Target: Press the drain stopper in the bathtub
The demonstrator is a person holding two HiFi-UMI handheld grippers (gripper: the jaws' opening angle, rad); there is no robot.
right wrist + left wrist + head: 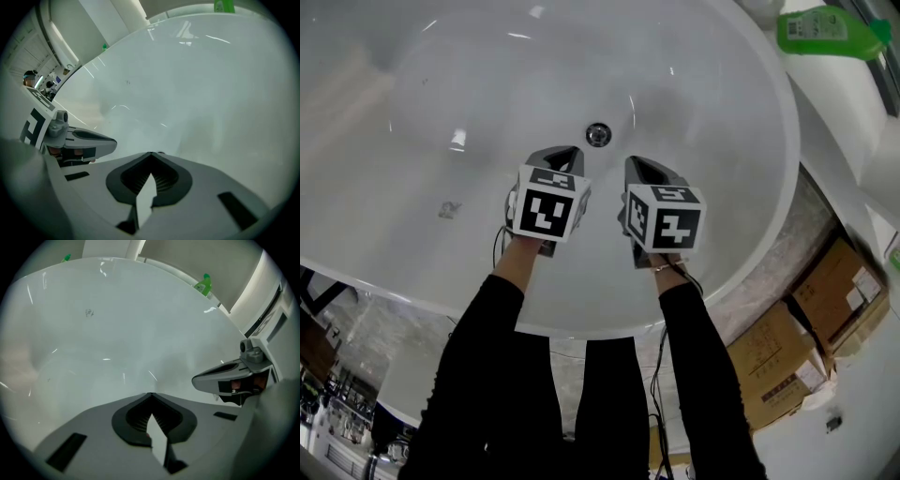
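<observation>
Drain stopper [598,134]: bathtub [412,84] floor, just ahead of and between left gripper [569,153] and right gripper [637,166]; we note both jaws closed together, empty. Gripper views barely show it.

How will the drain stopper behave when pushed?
Drain stopper looks like small shiny metal seated in the bathtub floor: probably rigid, won't roll or tip. Its glossy cap could let the shut left hand-held gripper slip off-centre.
</observation>
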